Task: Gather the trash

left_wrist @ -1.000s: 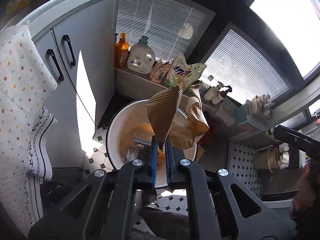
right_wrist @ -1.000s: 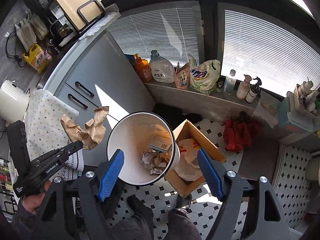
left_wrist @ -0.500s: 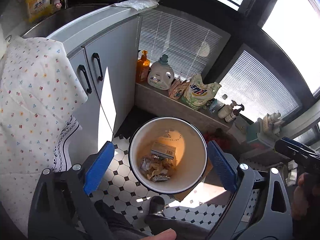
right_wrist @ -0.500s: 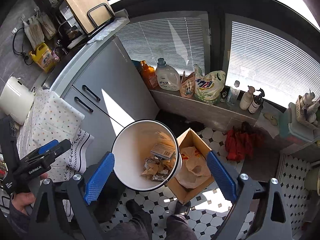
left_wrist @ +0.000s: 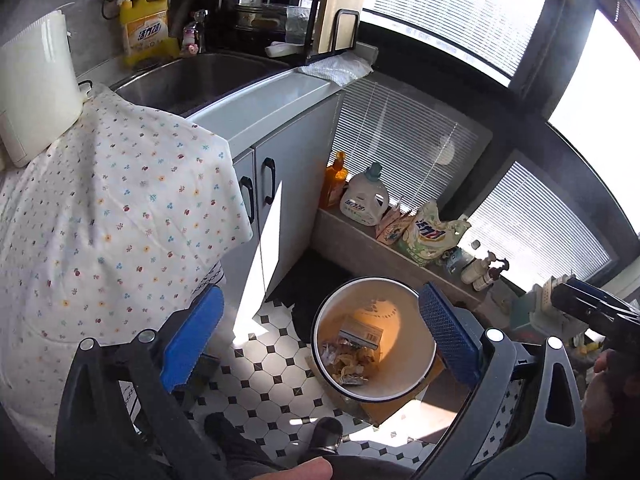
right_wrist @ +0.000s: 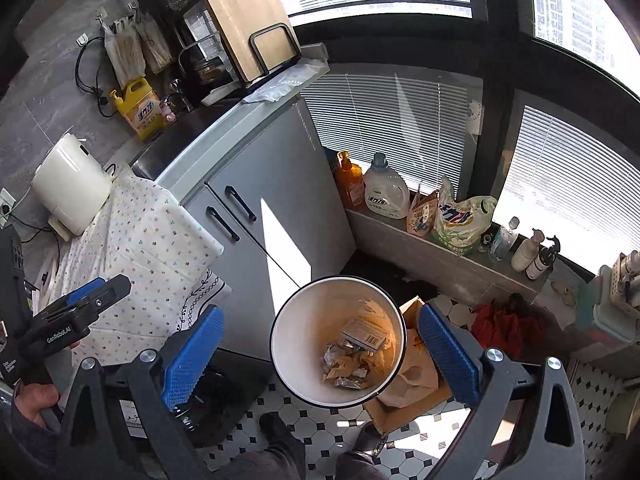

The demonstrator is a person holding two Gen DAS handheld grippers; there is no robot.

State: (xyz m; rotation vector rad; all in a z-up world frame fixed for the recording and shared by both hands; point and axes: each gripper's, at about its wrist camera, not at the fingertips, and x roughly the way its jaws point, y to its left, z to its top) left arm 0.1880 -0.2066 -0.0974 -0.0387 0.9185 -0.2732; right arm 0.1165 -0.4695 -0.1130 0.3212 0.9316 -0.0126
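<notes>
Spreading to their widest, the blue-padded jaws of the left gripper (left_wrist: 320,338) had just been opening, and nothing lay between them. It gripped no object and touched none; its pads hung in the air above the floor. The right gripper (right_wrist: 320,344) stood equally wide, its jaws likewise released within that second and bare of any load.

Below both tools stood the round white trash bin with a dark rim (left_wrist: 424,368), upright on the black-and-white tiled floor (left_wrist: 264,368). Through the left wrist view the bin sat between the two pads, closer to the right-hand one, which overlapped its rim in the picture. Through the right wrist view the bin (right_wrist: 288,344) lay between the pads, well below them.

Inside the bin rested the collected trash (left_wrist: 352,356): crumpled brown paper and foil scraps under a small flat carton with a barcode (right_wrist: 365,334). An open brown cardboard box (right_wrist: 404,408) holding pale crumpled paper stood touching the bin's far side in the right view.

A grey two-door cabinet (right_wrist: 280,208) rose just beside the bin, and a floral-printed white cloth (left_wrist: 112,216) draped the surface next to it.
</notes>
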